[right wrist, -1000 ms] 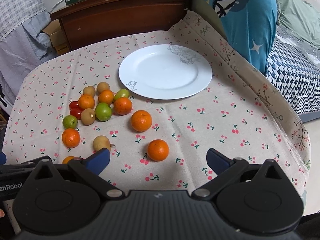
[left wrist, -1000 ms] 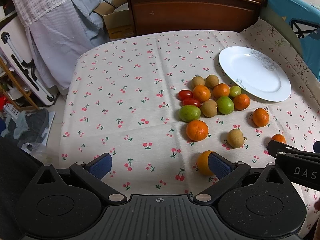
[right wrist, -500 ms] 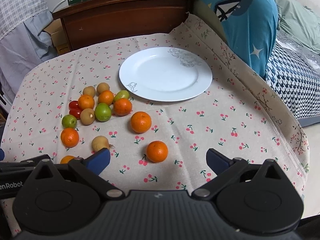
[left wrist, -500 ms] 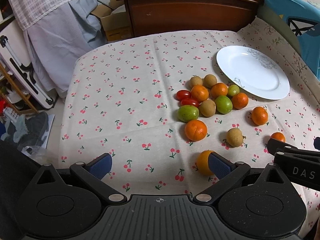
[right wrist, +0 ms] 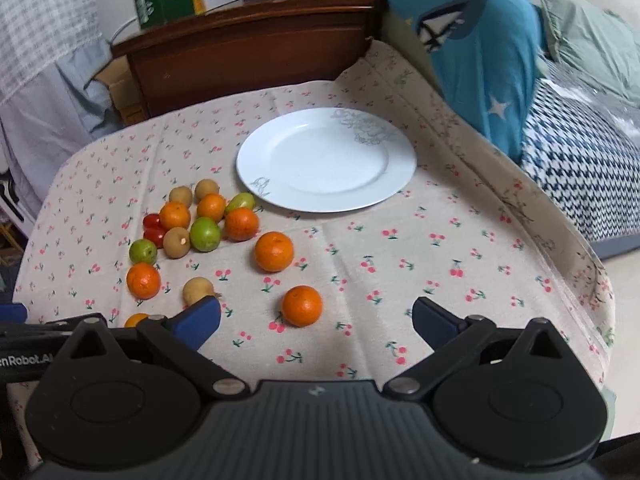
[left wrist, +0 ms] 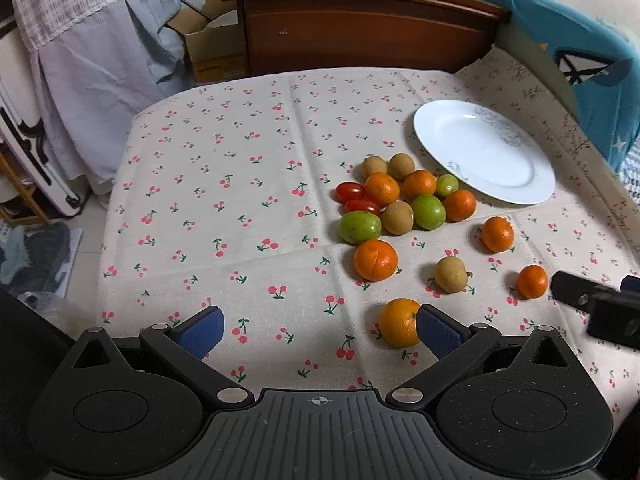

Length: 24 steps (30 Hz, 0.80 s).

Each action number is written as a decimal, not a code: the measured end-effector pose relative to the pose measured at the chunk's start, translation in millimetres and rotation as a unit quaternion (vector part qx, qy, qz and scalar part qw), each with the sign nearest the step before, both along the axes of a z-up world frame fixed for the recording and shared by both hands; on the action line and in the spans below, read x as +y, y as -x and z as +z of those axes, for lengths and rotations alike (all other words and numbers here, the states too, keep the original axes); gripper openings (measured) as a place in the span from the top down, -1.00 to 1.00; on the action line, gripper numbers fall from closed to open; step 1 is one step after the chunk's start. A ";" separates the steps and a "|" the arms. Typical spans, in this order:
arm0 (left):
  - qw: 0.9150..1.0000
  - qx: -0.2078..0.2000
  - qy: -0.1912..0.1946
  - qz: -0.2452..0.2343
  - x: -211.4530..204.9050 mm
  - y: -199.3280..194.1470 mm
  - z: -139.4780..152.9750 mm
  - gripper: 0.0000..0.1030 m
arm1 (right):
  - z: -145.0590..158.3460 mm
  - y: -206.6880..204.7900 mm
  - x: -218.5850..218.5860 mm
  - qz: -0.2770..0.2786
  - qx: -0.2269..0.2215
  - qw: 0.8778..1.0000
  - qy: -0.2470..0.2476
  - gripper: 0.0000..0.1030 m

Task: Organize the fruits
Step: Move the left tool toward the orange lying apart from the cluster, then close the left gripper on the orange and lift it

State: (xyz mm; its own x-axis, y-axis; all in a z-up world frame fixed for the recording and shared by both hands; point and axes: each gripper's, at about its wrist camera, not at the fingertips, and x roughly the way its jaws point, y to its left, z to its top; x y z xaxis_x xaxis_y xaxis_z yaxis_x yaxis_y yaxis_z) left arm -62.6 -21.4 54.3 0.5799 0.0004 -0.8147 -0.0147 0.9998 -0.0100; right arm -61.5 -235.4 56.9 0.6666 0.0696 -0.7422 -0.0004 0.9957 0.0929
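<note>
A pile of oranges, green fruits, brown fruits and two red tomatoes [left wrist: 400,200] lies on the cherry-print tablecloth beside an empty white plate [left wrist: 484,152]. Loose oranges and a brown fruit [left wrist: 450,274] lie nearer. My left gripper [left wrist: 318,330] is open above the cloth, its right pad just in front of an orange [left wrist: 398,322]. In the right wrist view my right gripper [right wrist: 316,318] is open, with an orange [right wrist: 302,306] lying between and just beyond its fingers. The plate [right wrist: 326,160] sits farther back, the fruit pile [right wrist: 200,220] to its left.
A dark wooden headboard [left wrist: 360,32] stands behind the table. A blue cushion [right wrist: 472,44] and checked bedding [right wrist: 580,168] border the right side. Draped cloth and a cardboard box [left wrist: 212,52] stand at the back left. The cloth's left half [left wrist: 208,200] is bare.
Both views have tilted up and drawn back slightly, so fruits and plate sit lower in the frames. The fruits have not moved. Both grippers stay open.
</note>
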 end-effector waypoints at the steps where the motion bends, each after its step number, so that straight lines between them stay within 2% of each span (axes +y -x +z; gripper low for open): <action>1: 1.000 -0.001 0.005 -0.003 2.3 1.7 -1.0 -0.99 | 0.8 1.6 -5.6 -0.005 -0.001 1.000 -0.010 -0.96; 7: 0.999 0.006 0.035 -0.022 8.3 7.5 -11.8 -0.99 | 0.5 9.8 -26.0 -0.020 0.004 0.999 -0.043 -0.94; 10: 0.998 0.009 0.043 -0.036 5.7 7.9 -15.6 -0.99 | -2.4 10.6 -32.2 -0.031 0.009 0.998 -0.048 -0.81; 12: 0.998 0.002 0.043 -0.051 2.3 10.0 -16.5 -0.99 | -3.7 10.5 -37.4 -0.040 0.011 0.997 -0.059 -0.69; 15: 0.997 -0.009 0.025 -0.067 -4.6 11.5 -18.6 -0.99 | -6.2 11.1 -39.3 -0.040 0.014 0.997 -0.062 -0.68; 17: 0.996 -0.009 0.031 -0.080 -7.5 10.7 -20.5 -0.99 | -8.6 11.5 -39.5 -0.042 0.015 0.997 -0.057 -0.67; 19: 0.995 -0.014 0.032 -0.089 -11.8 10.6 -22.4 -0.99 | -10.7 10.3 -39.9 -0.042 0.019 0.997 -0.057 -0.61; 22: 0.994 -0.027 0.014 -0.104 -20.7 11.2 -25.9 -0.95 | -13.7 9.4 -38.5 -0.036 0.019 0.997 -0.066 -0.49; 24: 0.993 -0.029 0.019 -0.112 -23.0 10.8 -27.7 -0.95 | -16.5 8.4 -34.5 -0.026 0.021 0.997 -0.069 -0.43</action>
State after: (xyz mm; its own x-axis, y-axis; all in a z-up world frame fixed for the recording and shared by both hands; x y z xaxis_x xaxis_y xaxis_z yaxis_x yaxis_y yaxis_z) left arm -73.4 -44.4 26.6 0.6077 -0.1643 -0.7770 0.2100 0.9768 -0.0423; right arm -69.9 -269.9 40.5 0.6407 0.1400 -0.7549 0.0570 0.9719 0.2286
